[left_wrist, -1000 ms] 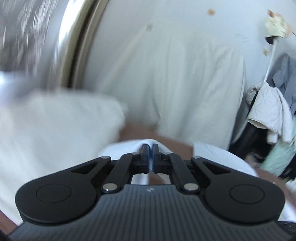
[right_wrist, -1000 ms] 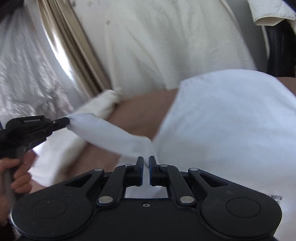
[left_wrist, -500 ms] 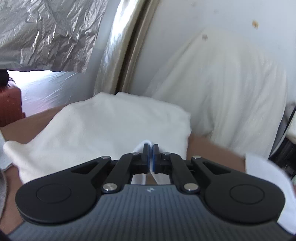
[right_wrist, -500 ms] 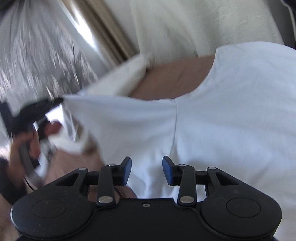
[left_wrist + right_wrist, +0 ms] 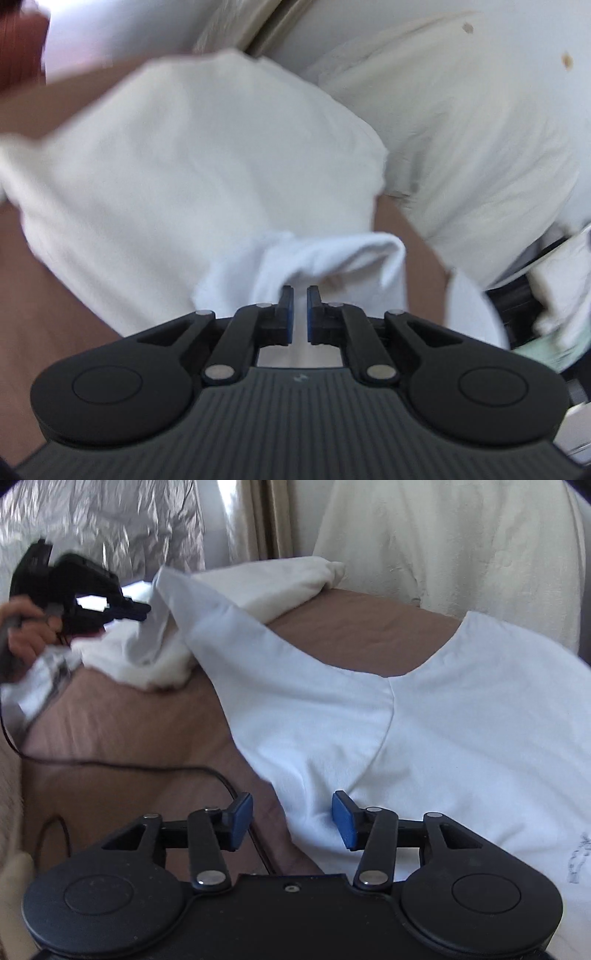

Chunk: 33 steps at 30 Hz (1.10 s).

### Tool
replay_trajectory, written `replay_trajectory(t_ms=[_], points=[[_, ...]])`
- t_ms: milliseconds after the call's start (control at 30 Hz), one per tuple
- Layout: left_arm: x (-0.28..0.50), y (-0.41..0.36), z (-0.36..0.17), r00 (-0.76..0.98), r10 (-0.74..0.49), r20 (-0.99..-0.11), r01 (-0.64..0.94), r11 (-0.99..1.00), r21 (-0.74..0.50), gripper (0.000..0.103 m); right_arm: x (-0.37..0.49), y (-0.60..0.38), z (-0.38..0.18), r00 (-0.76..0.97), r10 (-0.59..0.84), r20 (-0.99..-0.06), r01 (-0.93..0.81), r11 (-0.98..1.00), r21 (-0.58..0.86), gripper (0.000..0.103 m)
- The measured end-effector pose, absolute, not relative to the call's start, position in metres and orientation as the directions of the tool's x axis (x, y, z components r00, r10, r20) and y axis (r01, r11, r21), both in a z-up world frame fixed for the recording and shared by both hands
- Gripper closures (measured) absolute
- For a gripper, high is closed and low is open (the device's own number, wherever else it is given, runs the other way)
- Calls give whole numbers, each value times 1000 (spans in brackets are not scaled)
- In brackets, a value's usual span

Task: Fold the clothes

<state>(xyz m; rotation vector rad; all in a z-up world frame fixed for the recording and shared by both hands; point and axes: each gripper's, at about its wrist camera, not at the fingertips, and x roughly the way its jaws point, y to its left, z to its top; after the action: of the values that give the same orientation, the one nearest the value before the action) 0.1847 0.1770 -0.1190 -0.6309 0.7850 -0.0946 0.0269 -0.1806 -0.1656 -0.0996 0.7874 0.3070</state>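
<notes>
Two grippers in view. White cotton t-shirt [image 5: 461, 720] lies spread over the brown bedsheet [image 5: 122, 734], body to the right, one sleeve [image 5: 229, 627] pulled up and out to the left across a folded cream blanket [image 5: 273, 581].

Left gripper [image 5: 300, 299]: jaws nearly together with a thin gap; sleeve end sits bunched just ahead of the tips. Frame is blurred, so I cannot tell whether cloth is pinched or just let go. From the right wrist view the left gripper [image 5: 142, 609] sits right at the sleeve end, the person's hand [image 5: 26, 627] on its handle.

Right gripper [image 5: 291, 816]: jaws wide apart, nothing between them, hovering over the shirt's edge near the armpit seam.

Handling judgement: fabric is light, thin, limp; it drapes and creases, holds no shape, slides easily on the sheet. Not fragile. A pinch on a single layer would drag the rest along. Best holds are hems and seams: sleeve cuff, shoulder seam, collar [image 5: 424, 653], bottom hem. Black cable [image 5: 147, 766] runs across the sheet near the right gripper and could snag.
</notes>
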Motion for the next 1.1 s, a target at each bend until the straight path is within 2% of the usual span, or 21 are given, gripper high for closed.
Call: replay_trajectory(t_ms=[67,100,167,267,333,433,467,500,567,633,667,700,733,767,800,867,1000,1033,1100], points=[[195,175,-120,709,-271,-651,-122,862,-492,85,22,-179,-160,673,213,-708,-288,958,15,50],[195,171,-120,707,-269,-654,-108,873,-476,78,17,-180,-154,678,221,-701,-277,960,35,50],[197,161,-117,707,-270,-653,-76,890,-450,70,4,-184,-141,688,251,-681,-250,963,103,49],[190,156,-110,705,-251,-663,-40,920,-390,57,-13,-186,-130,705,276,-654,-222,961,166,38],[187,148,-108,704,-223,-674,-23,942,-336,54,-18,-183,-131,708,242,-664,-227,968,110,34],[183,136,-107,701,-180,-690,6,969,-248,48,-7,-172,-142,697,121,-707,-203,979,-33,34],[183,132,-108,699,-180,-692,31,974,-222,43,-1,-170,-146,689,92,-719,-189,980,-56,34],[182,129,-109,693,-184,-697,60,978,-198,38,6,-169,-150,682,93,-725,-189,980,-52,34],[184,123,-117,681,-161,-714,82,986,-144,34,19,-165,-159,672,113,-732,-208,977,-40,34],[190,118,-125,667,-120,-736,83,993,-87,34,29,-163,-164,683,96,-724,-203,977,-62,34],[192,116,-128,670,-99,-736,78,995,-63,41,32,-166,-164,692,90,-716,-188,981,-58,34],[193,116,-127,695,-62,-716,53,998,-35,91,34,-168,-165,701,84,-708,-173,983,-54,35],[191,117,-121,733,-8,-680,8,1000,-3,100,37,-171,-165,710,78,-700,-158,986,-50,42],[188,118,-111,774,11,-633,-2,1000,15,103,39,-174,-165,719,72,-692,-143,989,-45,70],[184,122,-99,827,22,-562,-15,1000,17,103,42,-176,-165,727,66,-683,-128,991,-41,83],[174,133,-75,913,47,-404,-47,999,10,103,47,-182,-166,744,53,-666,-99,995,-31,87],[165,162,-58,955,61,-290,-85,994,-68,103,27,-216,-137,801,157,-578,-73,983,166,87],[162,169,-54,963,65,-262,-92,992,-89,103,25,-220,-136,798,161,-581,-74,983,170,88],[167,189,-63,922,-72,-380,-26,969,-245,101,25,-224,-138,783,153,-603,-72,985,157,88]])
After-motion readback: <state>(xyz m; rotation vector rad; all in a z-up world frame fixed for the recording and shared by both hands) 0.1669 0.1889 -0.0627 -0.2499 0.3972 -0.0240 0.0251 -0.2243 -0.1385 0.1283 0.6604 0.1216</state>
